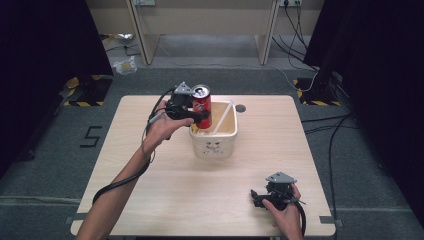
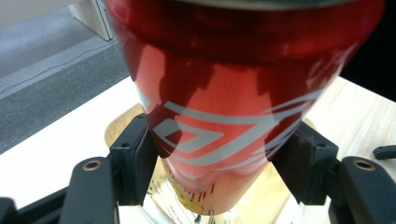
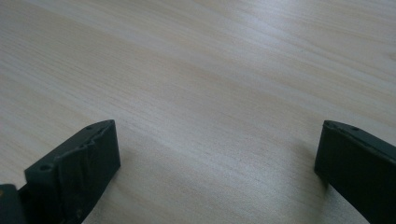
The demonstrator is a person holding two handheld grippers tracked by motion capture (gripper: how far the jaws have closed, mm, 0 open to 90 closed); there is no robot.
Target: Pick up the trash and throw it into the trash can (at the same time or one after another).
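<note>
Above white tub, left tool clamping red can

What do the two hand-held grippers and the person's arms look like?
Both the left gripper and the right gripper are black, each with two blocky jaws and a grey three-cornered plate on top. A black cable trails from each; the left one loops along the forearm. Brass-coloured screw holes show near the left jaws. The forearms are bare, with no sleeves in sight.

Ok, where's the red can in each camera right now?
High view: the red can stands upper middle, clamped by the left gripper above the white bin.
Left gripper view: the can sits centre, between the jaws.
Right gripper view: the wooden table, no can.
Shared landmark: the table.
</note>
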